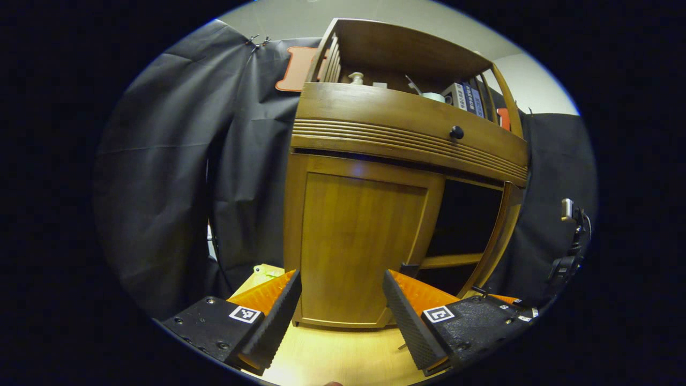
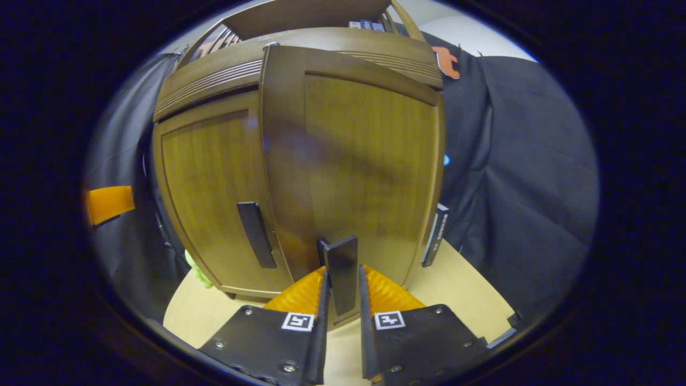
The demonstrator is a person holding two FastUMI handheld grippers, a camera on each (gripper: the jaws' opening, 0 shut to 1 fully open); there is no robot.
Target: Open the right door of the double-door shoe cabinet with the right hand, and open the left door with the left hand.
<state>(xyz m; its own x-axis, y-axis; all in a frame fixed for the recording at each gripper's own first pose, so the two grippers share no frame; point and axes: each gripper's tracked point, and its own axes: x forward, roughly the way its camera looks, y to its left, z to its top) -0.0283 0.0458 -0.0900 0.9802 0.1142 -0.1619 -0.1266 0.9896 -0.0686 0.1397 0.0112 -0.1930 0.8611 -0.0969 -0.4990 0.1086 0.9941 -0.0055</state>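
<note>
My left claw (image 1: 340,305) gapes wide, empty, facing the closed left door (image 1: 359,246). Right door (image 2: 364,161) swung ajar; my right claw (image 2: 341,300) clamps its handle (image 2: 341,273) (lower end hidden). Cabinet interior (image 1: 463,214) too dark to read.

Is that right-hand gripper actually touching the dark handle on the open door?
Touching. In the right gripper view, the right gripper has both fingers pressed against the sides of the right door's handle, with no gap showing on either side.
</note>
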